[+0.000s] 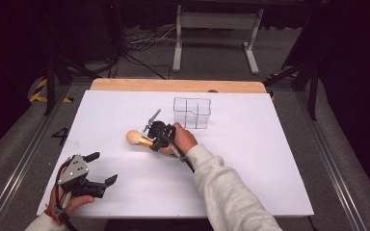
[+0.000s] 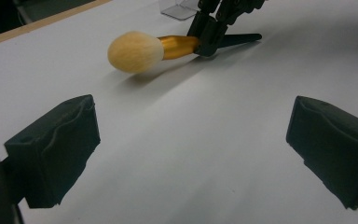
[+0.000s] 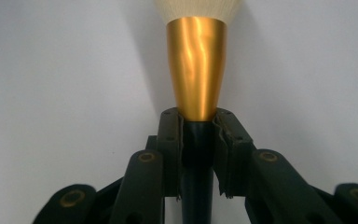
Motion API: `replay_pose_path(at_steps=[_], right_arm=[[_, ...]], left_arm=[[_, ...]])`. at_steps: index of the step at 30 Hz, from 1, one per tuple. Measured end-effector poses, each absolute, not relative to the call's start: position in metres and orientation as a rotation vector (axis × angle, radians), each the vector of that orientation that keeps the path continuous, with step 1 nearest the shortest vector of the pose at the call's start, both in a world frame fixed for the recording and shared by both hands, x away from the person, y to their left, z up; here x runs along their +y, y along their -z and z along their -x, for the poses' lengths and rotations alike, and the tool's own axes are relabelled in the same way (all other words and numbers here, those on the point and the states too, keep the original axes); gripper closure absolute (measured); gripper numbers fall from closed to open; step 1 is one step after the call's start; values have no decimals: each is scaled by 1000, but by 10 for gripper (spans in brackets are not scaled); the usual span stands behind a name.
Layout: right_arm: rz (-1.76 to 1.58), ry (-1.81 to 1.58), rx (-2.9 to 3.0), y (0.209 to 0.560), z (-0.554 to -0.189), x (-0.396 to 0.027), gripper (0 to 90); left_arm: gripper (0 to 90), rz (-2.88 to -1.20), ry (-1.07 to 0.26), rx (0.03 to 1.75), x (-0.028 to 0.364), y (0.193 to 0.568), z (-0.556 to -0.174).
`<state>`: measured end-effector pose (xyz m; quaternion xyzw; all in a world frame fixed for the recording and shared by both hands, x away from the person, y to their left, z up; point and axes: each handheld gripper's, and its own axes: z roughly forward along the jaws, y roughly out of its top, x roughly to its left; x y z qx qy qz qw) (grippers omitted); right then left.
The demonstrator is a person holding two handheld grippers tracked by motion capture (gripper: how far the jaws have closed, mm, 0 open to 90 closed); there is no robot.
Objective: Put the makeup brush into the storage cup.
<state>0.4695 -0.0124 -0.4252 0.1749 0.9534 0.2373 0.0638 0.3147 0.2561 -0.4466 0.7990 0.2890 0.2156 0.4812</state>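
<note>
On the white worktop (image 1: 250, 159), high view: the right gripper (image 1: 157, 138) sits near the middle, held in the right hand (image 1: 182, 138), grey sleeve (image 1: 224, 192) running back to the bottom edge. Its jaws point left and are clamped on the dark handle of a makeup brush (image 1: 138, 138). Gold ferrule and pale round bristle head stick out just beyond the jaw tips. Behind the right gripper, on the far side, stands a clear plastic organiser (image 1: 192, 111) with compartments, apart from it. The left gripper (image 1: 102, 169) rests at the near left corner, grey three-cornered plate on top, left hand (image 1: 70, 201) under it. Jaws spread wide, nothing between them. Well apart from the brush.

Left gripper view: both black jaw pads rise from the bottom corners, wide gap, bare white worktop (image 2: 191, 154) between them. Ahead of the jaws and somewhat left lies the brush (image 2: 140, 50), bristle head to the left, slightly off the surface with a shadow below. The right gripper (image 2: 206, 45) grips it just behind the gold ferrule; the dark handle tip pokes out the other side. A corner of the clear organiser (image 2: 179, 8) shows at the top edge.

Right gripper view: the right gripper (image 3: 197, 140) is closed on the black handle of the brush (image 3: 196, 65), pads touching either side. Ferrule widens straight ahead of the jaw tips; bristles cut off at the top edge.
</note>
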Motion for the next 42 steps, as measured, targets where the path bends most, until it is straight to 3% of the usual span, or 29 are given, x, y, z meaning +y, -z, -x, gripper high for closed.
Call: replay_pose_path(at_steps=[22, 42], right_arm=[[-581, -1330, 2561, 397, -457, -63, 745], [-569, -1642, 2257, 367, -450, -108, 745]], left_arm=[[30, -1923, -530, 727, 259, 446, -316], [27, -1900, -549, 734, 261, 445, -315]])
